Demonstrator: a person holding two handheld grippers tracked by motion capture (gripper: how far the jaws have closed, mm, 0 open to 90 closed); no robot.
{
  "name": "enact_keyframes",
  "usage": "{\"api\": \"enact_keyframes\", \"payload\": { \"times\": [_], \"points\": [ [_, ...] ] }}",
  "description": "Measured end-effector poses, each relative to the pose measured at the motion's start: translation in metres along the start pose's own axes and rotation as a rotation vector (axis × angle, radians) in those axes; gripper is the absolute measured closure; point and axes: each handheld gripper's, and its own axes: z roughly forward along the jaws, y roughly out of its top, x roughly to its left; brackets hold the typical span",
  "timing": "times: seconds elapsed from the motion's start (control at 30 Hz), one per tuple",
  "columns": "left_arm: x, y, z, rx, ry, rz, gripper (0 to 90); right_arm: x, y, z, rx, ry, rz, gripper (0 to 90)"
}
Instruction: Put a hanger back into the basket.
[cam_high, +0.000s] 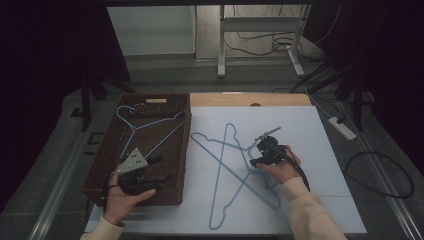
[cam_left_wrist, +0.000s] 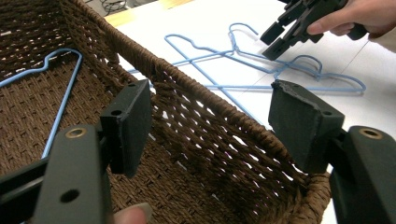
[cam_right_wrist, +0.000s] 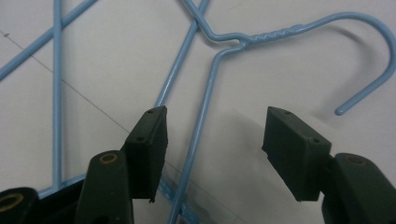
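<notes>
A brown wicker basket (cam_high: 186, 145) stands at the left with one blue wire hanger (cam_high: 145, 125) lying in it. Two more blue hangers (cam_high: 222, 170) lie crossed on the white board (cam_high: 310, 130). My left gripper (cam_high: 162, 168) hovers open over the basket's near right corner, with nothing between its jaws (cam_left_wrist: 210, 112). My right gripper (cam_high: 254, 161) is low over the crossed hangers near their hooks. In the right gripper view it (cam_right_wrist: 215, 140) stands open, straddling a hanger's shoulder wire (cam_right_wrist: 201, 126) just below its twisted neck and hook (cam_right_wrist: 373, 37); the pads do not touch the wire.
A wooden strip (cam_high: 250, 99) borders the board's far edge. Beyond the table are metal frame legs (cam_high: 221, 45), loose cables (cam_high: 380, 175) and a power strip (cam_high: 342, 127) on the floor. The basket's woven wall (cam_left_wrist: 196, 88) rises right in front of the left gripper.
</notes>
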Motion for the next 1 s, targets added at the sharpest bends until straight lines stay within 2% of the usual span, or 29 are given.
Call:
{"api": "enact_keyframes", "payload": {
  "times": [0.3,0.53,0.63,0.7,0.9,1.0],
  "points": [
    [0.0,0.0,0.0,0.001,0.0,0.001,31.5,0.004,0.005,0.009,0.056,-0.029,-0.006,57.3],
    [0.0,0.001,0.0,-0.001,0.0,0.002,31.4,0.015,0.012,0.012,0.103,-0.08,-0.015,70.0],
    [0.0,0.001,-0.001,-0.002,0.0,0.004,31.4,0.018,0.015,0.013,0.127,-0.075,0.006,79.1],
    [0.0,0.001,-0.002,-0.004,0.001,0.005,31.4,0.019,0.017,0.014,0.138,-0.075,0.023,82.1],
    [0.0,0.001,-0.002,-0.003,0.0,0.008,31.4,0.017,0.019,0.014,0.154,-0.077,0.08,86.1],
    [0.0,0.001,-0.003,-0.006,0.001,0.008,31.5,0.015,0.017,0.013,0.137,-0.071,0.103,86.9]
  ]
}}
